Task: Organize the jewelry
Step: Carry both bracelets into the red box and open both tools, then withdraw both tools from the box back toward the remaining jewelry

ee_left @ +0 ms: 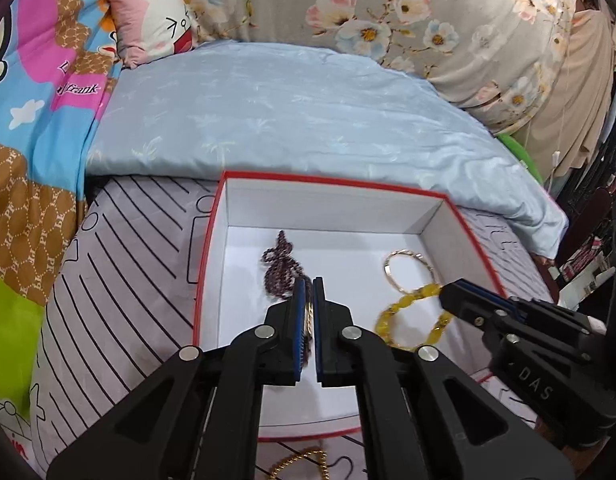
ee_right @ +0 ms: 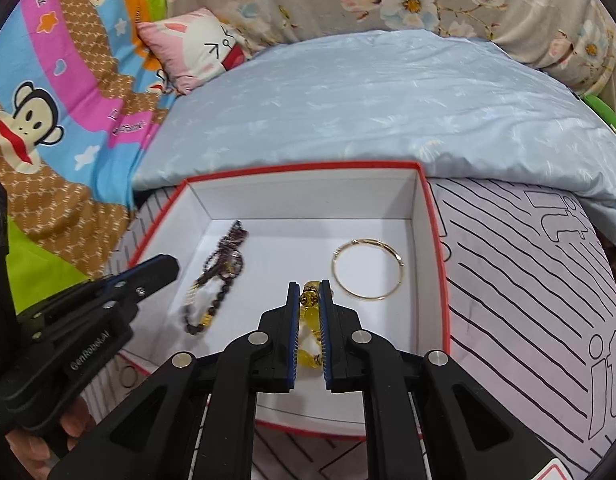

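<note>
Holding dark beads (ee_left: 279, 268) and gold bangle (ee_right: 368, 270), red-rimmed box (ee_right: 308, 172), left gripper (ee_left: 308, 292) clamping dark strand, right gripper (ee_right: 310, 292) clamping yellow bracelet (ee_right: 310, 316).

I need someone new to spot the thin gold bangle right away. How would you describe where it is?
Find the white box with a red rim on the bed. The gold bangle lies flat on its floor near the right wall, beside the right tool. Unlike the dark bead strand and the yellow bead bracelet, it is one plain, thin, rigid hoop.
</note>
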`<state>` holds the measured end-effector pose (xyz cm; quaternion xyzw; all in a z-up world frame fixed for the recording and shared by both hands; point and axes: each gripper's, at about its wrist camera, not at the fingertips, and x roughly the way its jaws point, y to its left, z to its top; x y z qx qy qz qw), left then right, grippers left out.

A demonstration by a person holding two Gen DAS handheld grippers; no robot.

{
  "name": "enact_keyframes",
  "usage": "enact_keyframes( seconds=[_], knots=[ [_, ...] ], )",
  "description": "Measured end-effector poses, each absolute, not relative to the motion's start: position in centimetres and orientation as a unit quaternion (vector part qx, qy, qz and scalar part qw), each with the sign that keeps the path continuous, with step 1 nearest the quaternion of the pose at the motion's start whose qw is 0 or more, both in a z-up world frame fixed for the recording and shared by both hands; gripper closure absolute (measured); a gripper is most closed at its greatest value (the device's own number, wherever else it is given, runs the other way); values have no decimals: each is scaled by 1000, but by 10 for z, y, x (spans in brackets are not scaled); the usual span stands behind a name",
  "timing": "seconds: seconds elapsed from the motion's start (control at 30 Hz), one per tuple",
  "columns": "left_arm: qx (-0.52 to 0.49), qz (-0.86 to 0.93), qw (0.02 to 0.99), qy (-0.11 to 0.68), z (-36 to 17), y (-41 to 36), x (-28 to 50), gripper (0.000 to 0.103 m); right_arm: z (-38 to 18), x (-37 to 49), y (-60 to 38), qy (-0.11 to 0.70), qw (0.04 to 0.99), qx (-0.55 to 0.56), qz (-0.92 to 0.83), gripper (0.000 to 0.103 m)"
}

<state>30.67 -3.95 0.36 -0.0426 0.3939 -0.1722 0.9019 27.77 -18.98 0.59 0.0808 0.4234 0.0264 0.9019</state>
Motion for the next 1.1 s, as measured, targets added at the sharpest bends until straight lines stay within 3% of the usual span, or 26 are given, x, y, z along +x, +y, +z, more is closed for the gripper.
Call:
enact_keyframes(
  seconds=[0.1, 0.2, 0.33, 1.1],
  knots=[
    [-36, -157, 904, 397, -4, -38, 310, 95, -1, 279, -192, 426, 901, 73, 21, 86],
    [-40, -145, 908, 391, -4, -32, 311, 67, 1, 277, -191, 414, 909, 53, 2, 64],
    [-27, -136, 919, 369, 6, -30, 304, 55, 11, 270, -194, 396, 917, 48, -8, 63],
    [-12, -127, 927, 354, 32, -26, 255, 55, 45, 211, -180, 364, 930, 45, -2, 63]
  ],
)
